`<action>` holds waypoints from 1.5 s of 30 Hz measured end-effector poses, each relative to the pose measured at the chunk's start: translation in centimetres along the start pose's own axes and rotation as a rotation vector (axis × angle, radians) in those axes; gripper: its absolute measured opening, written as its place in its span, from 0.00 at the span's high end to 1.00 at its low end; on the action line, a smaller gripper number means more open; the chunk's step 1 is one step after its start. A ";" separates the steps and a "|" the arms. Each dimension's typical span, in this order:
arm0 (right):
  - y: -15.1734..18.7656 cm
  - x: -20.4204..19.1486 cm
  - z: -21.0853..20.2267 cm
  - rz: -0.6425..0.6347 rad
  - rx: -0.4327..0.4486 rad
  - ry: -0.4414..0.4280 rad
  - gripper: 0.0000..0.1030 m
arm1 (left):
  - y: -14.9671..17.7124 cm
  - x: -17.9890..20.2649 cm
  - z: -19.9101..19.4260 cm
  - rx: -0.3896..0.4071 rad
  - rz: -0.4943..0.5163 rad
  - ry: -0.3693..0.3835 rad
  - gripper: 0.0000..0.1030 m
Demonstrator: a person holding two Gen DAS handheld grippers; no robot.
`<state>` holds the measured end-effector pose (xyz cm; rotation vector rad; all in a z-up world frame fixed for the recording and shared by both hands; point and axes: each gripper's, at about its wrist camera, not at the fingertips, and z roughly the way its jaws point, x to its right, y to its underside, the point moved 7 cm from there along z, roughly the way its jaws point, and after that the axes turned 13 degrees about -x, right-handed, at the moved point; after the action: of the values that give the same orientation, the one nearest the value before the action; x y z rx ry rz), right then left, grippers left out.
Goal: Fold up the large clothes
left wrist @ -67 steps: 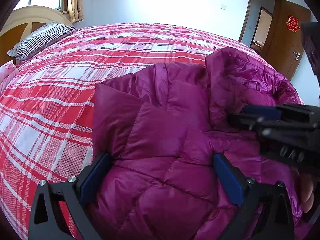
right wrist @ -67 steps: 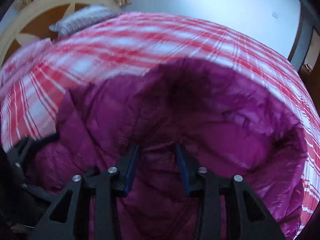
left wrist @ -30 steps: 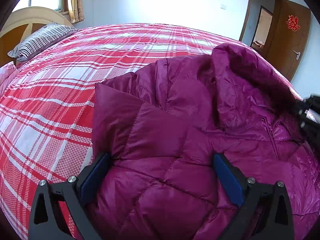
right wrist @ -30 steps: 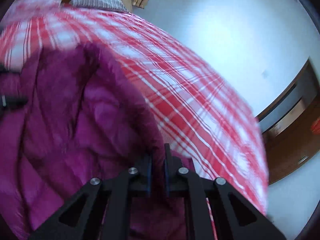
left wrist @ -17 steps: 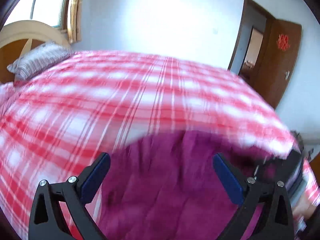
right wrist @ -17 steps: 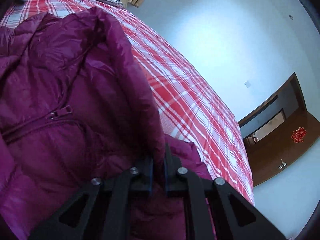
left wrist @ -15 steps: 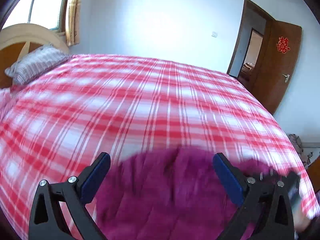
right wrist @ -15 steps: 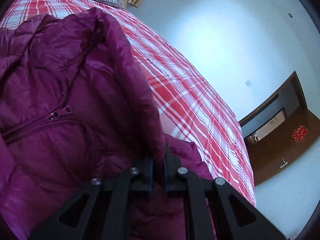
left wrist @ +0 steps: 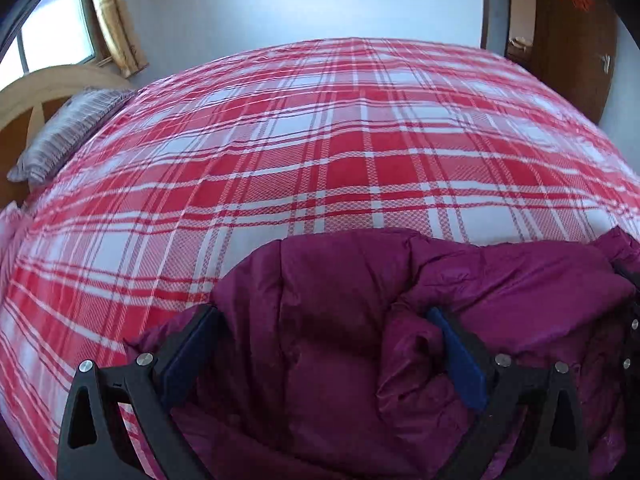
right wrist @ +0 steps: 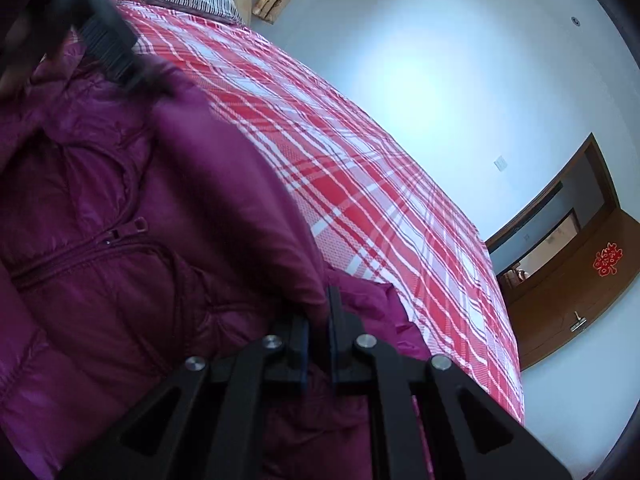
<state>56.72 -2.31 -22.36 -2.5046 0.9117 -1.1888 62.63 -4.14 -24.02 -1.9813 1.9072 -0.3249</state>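
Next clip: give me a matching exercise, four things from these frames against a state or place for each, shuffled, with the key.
Things:
1. right gripper
2. left gripper
3. jacket
4. pillow

States or places:
A. jaws wide apart, fabric between them
B. striped, by the headboard
C. purple, quilted, on the plaid bed
D. jaws clamped on a fold of fabric

Pairs: 1-D, 2-A, 3-C, 4-B
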 end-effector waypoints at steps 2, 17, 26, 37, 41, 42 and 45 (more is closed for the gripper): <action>-0.1 0.0 -0.2 -0.008 0.004 -0.005 0.88 | 0.1 0.2 -0.2 0.004 0.010 -0.014 0.01; -2.9 6.4 -1.4 0.546 -0.202 -0.319 0.72 | 0.1 0.6 -1.1 0.059 0.046 -0.055 0.01; 1.5 3.1 0.2 0.493 -0.212 -0.301 0.74 | -2.1 6.2 -10.8 0.266 0.108 0.236 0.01; 1.6 3.3 0.7 0.557 -0.165 -0.375 0.73 | -1.1 8.0 -0.8 -0.037 0.037 0.458 0.01; 1.4 2.9 0.8 0.537 -0.172 -0.355 0.73 | -0.5 9.9 -0.3 0.001 0.116 0.301 0.01; 1.4 2.9 0.8 0.536 -0.173 -0.359 0.73 | -0.4 10.1 -0.1 0.008 0.130 0.269 0.01; 1.5 3.0 0.8 0.551 -0.170 -0.371 0.73 | -0.5 9.7 0.3 0.017 0.128 0.260 0.01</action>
<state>58.13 -5.42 -21.68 -2.2433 1.4986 -0.4758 63.76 -13.72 -24.92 -1.8704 2.1694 -0.5862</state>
